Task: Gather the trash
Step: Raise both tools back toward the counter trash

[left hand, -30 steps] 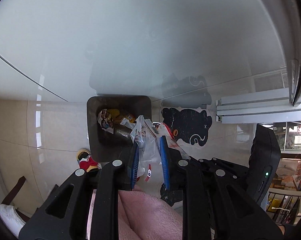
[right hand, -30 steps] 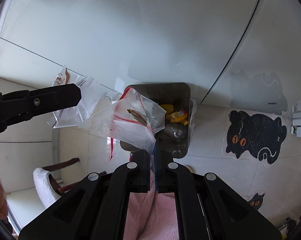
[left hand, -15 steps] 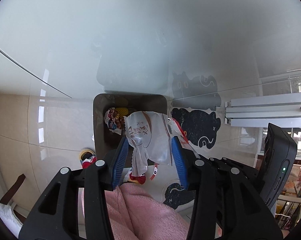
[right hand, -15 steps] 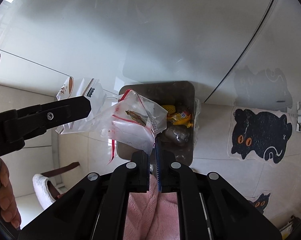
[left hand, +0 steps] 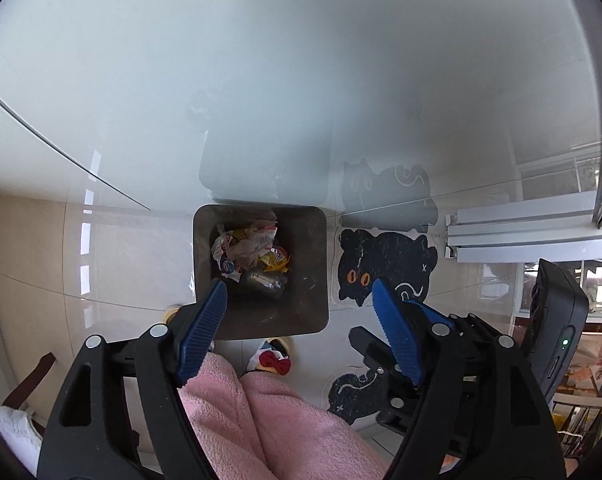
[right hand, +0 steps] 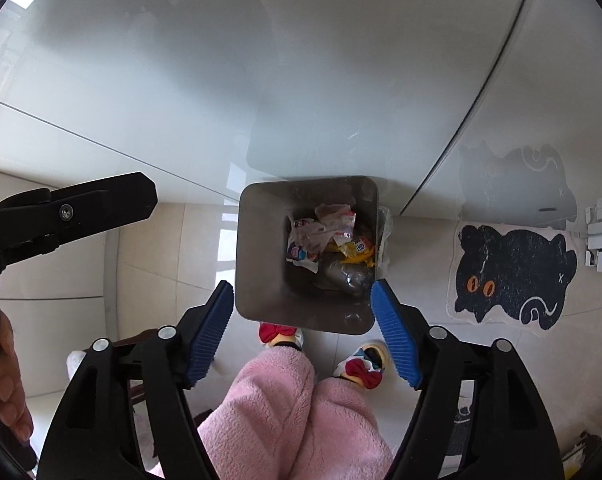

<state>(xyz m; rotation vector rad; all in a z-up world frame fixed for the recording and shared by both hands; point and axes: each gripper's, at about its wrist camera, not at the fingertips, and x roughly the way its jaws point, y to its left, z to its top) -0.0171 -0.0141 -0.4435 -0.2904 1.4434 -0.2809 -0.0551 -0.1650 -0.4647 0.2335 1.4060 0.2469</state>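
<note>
Above bin [left hand: 301, 308], both tools agape

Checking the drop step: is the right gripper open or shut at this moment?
Open. The right gripper has its blue pads spread wide apart with nothing between them, above the trash bin, where wrappers lie.

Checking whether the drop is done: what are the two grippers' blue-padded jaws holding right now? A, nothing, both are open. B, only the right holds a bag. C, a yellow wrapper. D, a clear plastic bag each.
A: the left gripper and right gripper both gape empty above the dark square trash bin, where the crumpled wrappers lie.
</note>
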